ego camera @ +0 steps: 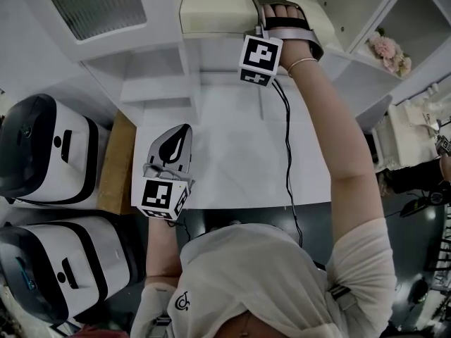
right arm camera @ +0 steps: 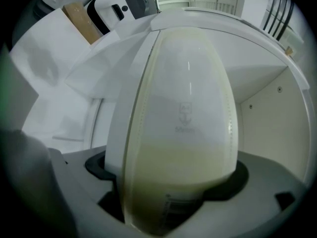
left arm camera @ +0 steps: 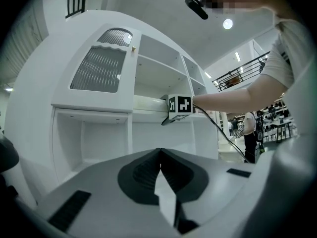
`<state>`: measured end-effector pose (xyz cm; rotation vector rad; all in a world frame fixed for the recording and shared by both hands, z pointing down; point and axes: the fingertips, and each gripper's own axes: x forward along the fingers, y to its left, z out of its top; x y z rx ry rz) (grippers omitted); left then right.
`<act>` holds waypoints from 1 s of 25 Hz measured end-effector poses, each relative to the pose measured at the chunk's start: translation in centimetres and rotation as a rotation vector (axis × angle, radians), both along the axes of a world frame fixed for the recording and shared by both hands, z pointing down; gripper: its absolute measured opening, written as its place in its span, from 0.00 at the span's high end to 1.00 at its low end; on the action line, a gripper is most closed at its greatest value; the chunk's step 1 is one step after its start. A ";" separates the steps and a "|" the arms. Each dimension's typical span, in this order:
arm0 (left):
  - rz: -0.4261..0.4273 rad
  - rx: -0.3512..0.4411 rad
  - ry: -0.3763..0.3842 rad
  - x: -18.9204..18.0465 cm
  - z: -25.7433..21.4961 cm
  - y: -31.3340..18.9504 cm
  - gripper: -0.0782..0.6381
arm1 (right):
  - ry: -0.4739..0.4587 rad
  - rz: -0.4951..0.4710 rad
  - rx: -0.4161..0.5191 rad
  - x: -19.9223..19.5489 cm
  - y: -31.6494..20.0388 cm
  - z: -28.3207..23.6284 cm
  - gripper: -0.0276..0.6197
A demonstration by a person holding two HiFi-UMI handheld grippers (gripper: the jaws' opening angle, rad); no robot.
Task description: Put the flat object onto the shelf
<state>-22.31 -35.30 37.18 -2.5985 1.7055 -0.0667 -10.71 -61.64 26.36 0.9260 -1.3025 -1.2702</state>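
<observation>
The flat object (ego camera: 218, 5) is a cream, slab-like pack lying in an upper compartment of the white shelf unit (ego camera: 211, 44). My right gripper (ego camera: 285, 16) reaches into that compartment at the object's right end. In the right gripper view the object (right arm camera: 183, 108) fills the space between the jaws of the right gripper (right arm camera: 168, 182), which stand wide around it and do not press on it. My left gripper (ego camera: 176, 143) hangs over the white table, shut and with nothing in it. In the left gripper view its fingers meet at the tip of the left gripper (left arm camera: 159, 155).
Two white and black machines (ego camera: 42, 146) (ego camera: 56, 266) stand at the left beside a brown board (ego camera: 116, 164). A black cable (ego camera: 287, 139) runs from the right gripper across the white table (ego camera: 232, 160). Pink flowers (ego camera: 391, 51) sit on a side shelf. A ribbed-glass cabinet door (left arm camera: 99, 66) stands on the left.
</observation>
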 end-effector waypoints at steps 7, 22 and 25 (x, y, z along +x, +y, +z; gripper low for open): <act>0.028 0.006 -0.027 1.1 -0.4 1.8 0.87 | -0.026 -0.022 0.042 0.0 1.1 -1.0 0.17; 0.046 0.047 -0.018 1.7 -2.0 5.8 0.87 | -0.280 -0.037 -0.045 2.4 11.5 -1.0 0.34; 0.059 0.059 -0.017 2.1 -2.3 6.5 0.87 | -0.379 -0.043 -0.081 3.5 14.6 0.1 0.51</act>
